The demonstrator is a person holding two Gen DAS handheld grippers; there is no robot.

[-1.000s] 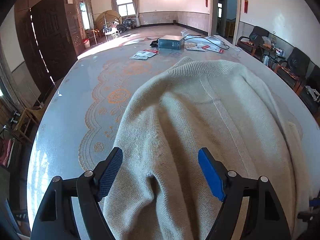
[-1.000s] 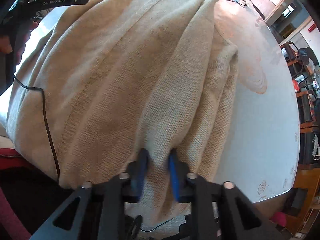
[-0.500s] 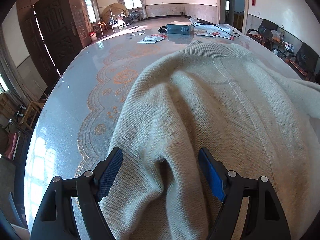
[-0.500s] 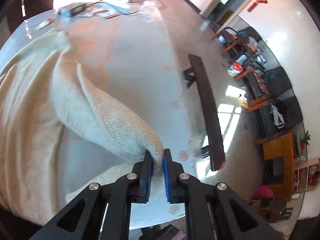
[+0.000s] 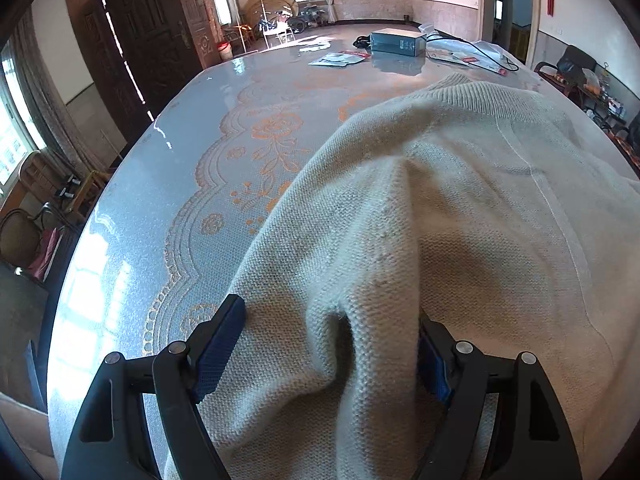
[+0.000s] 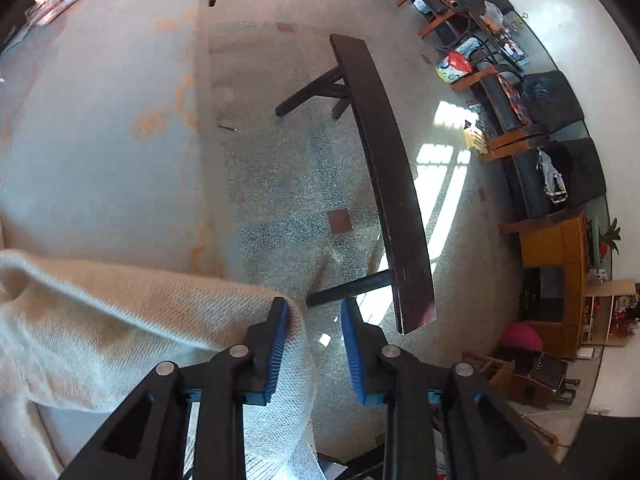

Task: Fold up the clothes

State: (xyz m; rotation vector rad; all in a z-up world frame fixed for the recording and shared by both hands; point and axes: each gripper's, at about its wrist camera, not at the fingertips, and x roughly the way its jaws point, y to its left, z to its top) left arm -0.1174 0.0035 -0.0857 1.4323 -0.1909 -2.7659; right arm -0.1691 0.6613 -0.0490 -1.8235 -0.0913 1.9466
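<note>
A cream knitted sweater lies spread on the table's lace-patterned cloth. My left gripper stands open and low over the sweater's near part. A raised fold of knit sits between its blue pads, and that fold partly hides the right pad. In the right wrist view my right gripper hangs past the table edge, over the floor. Its jaws are opening. The pulled-out part of the sweater rests against the left finger, and the gap between the pads shows only floor.
A grey box, papers and a black cable lie at the table's far end. Off the table's right edge a dark wooden bench stands on the speckled floor. Chairs and a cabinet line the wall.
My right gripper swept sideways, pulling a pinched part of the sweater out to the table's right edge, and its jaws have now parted. My left gripper sank slightly onto the sweater.
</note>
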